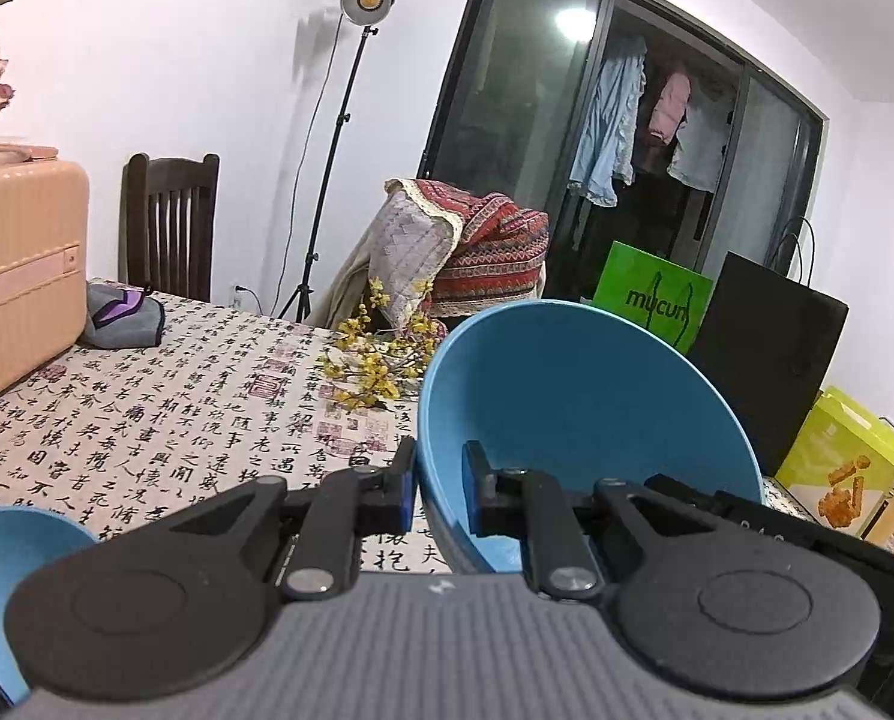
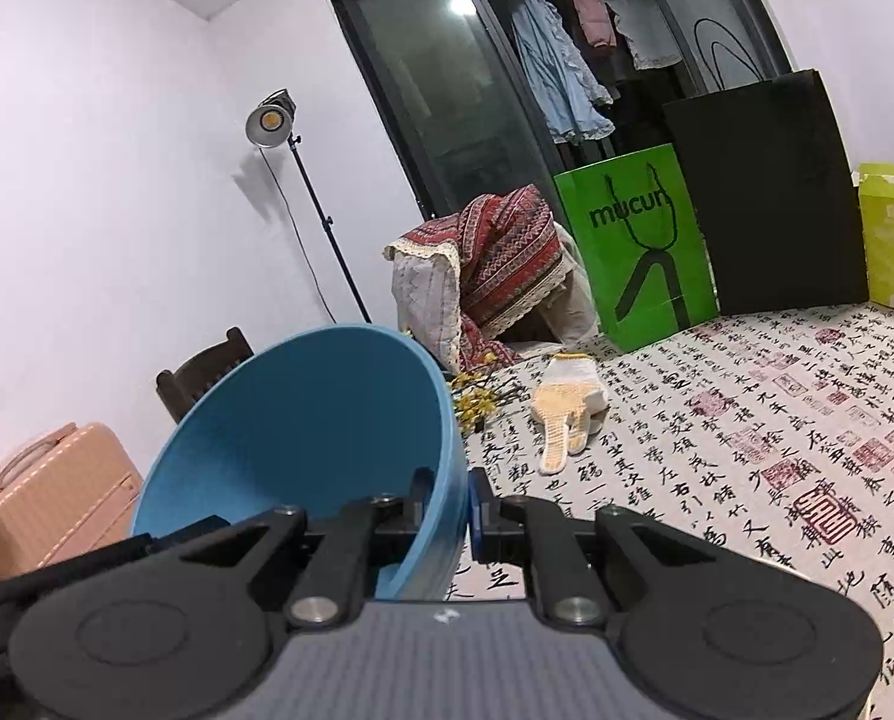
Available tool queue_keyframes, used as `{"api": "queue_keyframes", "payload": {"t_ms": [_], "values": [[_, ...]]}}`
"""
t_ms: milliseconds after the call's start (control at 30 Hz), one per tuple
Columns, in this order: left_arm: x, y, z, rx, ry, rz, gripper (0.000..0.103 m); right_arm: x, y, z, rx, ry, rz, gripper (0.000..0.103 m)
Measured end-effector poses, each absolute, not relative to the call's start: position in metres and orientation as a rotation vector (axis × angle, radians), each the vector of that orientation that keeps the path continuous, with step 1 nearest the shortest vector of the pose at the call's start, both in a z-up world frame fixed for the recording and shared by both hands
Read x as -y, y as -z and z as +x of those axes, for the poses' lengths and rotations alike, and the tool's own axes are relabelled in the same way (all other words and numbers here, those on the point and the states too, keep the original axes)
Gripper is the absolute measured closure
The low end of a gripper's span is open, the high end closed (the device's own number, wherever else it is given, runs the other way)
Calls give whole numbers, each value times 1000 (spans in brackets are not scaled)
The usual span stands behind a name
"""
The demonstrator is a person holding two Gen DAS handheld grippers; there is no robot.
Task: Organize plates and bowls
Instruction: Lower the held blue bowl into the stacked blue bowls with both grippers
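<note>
Both wrist views close behind their fingers, angled slightly down across the table (image 2: 747,420), sharing the blue bowl (image 1: 567,396), green bag (image 2: 633,240) and lamp stand (image 1: 351,120).

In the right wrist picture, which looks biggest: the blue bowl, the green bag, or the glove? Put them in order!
1. Blue bowl, though it is right up close to the camera, so it may only look biggest.
2. Green bag, standing farther back.
3. Glove, lying flat on the tablecloth.

Blue bowl (image 1: 579,396) in left gripper (image 1: 441,480)
</note>
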State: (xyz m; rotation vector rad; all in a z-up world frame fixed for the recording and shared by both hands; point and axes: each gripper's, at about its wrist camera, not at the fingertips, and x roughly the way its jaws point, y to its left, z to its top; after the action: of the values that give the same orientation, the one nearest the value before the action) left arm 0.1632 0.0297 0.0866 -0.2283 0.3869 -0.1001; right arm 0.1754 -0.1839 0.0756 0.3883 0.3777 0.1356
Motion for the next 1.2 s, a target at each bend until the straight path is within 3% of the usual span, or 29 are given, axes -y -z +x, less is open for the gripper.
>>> {"api": "queue_keyframes", "payload": {"t_ms": [1200], "values": [[-79, -85, 129, -365, 5, -248, 88, 135, -72, 168, -406, -270, 397, 92]]}}
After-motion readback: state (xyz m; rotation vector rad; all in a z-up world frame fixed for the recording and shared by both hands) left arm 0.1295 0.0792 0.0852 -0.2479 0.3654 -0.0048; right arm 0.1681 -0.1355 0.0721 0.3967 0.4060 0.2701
